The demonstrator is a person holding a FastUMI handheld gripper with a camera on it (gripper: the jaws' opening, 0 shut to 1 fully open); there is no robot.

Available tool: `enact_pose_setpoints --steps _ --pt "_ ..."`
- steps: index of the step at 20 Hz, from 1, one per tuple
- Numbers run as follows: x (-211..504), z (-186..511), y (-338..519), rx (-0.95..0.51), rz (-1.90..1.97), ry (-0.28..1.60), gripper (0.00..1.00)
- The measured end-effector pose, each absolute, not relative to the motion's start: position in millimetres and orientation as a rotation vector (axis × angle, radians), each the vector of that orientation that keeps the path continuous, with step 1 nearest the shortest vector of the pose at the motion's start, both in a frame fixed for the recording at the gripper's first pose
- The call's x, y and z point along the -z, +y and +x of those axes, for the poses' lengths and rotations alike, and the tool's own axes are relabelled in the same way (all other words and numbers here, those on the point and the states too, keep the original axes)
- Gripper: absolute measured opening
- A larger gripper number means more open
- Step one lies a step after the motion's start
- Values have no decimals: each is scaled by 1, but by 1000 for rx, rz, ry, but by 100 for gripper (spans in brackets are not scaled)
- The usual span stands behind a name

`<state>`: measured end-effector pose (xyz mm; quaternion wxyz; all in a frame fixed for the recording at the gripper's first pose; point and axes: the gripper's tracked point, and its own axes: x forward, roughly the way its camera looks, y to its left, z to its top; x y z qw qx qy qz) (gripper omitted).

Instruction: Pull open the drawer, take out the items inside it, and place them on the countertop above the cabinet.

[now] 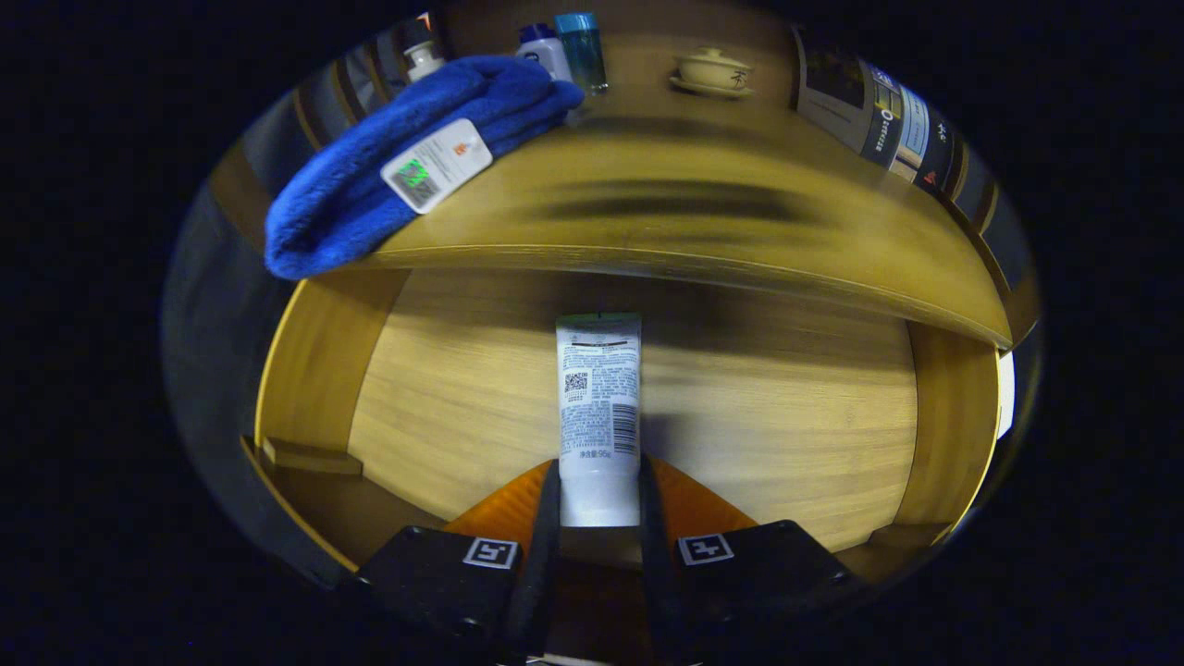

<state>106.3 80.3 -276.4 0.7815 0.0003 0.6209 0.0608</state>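
Inside the open drawer, the gripper is closed on a white tube — both fingers press its lower end, 1 on each side. Tube points straight ahead beyond the fingertips, printed side w/ barcode facing the camera, green band at its far end. It sits over the pale wood drawer floor; can't tell if it's touching the floor or lifted. Drawer side walls show on either side.

Above the drawer — the worktop, wood, front edge curving across. On it, at the left, a folded blue towel w/ a white tag, 1 corner hanging over the edge. Behind the towel: 2 white bottles w/ dark caps and a teal bottle, close together. Further right, well apart from them, a lidded cup on a saucer. At the far right, upright books or boxes, too blurred to tell which.
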Motion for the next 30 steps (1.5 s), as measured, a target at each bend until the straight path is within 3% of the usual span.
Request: enact_pose_setpoints --steps 18,30 --pt "152 76 80 -243 81 997 49" --pt "136 213 59 -84 60 769 49"
